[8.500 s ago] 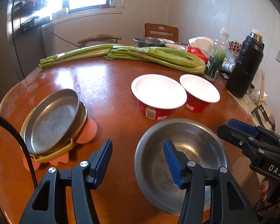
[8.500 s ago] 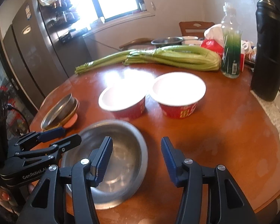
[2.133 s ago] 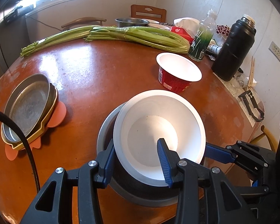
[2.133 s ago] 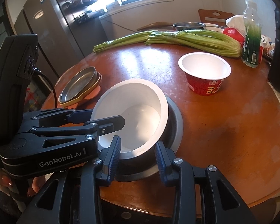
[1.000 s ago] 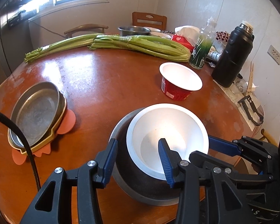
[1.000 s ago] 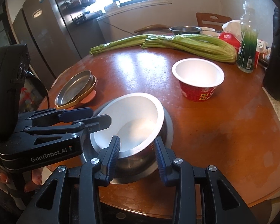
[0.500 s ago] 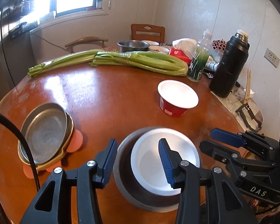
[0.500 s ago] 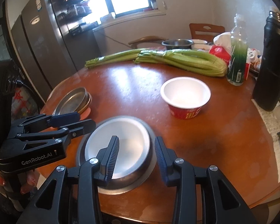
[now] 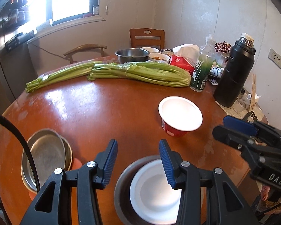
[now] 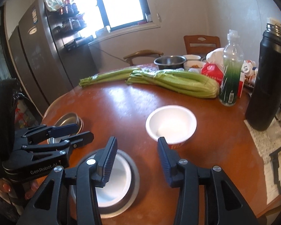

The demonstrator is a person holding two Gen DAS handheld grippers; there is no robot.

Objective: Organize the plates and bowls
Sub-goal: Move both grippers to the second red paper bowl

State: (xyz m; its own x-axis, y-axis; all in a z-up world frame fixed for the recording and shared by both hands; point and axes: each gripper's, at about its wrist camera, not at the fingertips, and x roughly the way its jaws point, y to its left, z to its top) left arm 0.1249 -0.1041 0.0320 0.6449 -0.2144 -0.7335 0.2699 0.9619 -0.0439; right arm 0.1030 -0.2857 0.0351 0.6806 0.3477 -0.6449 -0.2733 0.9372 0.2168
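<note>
One white paper bowl (image 9: 155,191) is seated inside the steel bowl (image 9: 124,187) at the near edge of the bench (image 9: 103,112), so that part of the nesting is judged complete. A second white bowl with a red wall (image 9: 179,115) stands alone, apart from the nested pair and nearer the black flask (image 9: 232,75); it is judged to be the next item to be stacked. Two shallow metal plates (image 9: 45,155) are stacked on an orange mat at the left edge of the bench; whether they are to be moved cannot be told. The left gripper (image 9: 138,161) is held above the nested pair with its fingers nearly closed and nothing between them. The right gripper (image 10: 135,159) is shown with its jaws opening and empty, the red-walled bowl lying just beyond its fingertips. The nested bowl appears clean, thin-rimmed and slightly off-centre in the steel bowl, though its near side is hidden by the fingers. Celery (image 9: 140,73) and other clutter occupy the far side.
</note>
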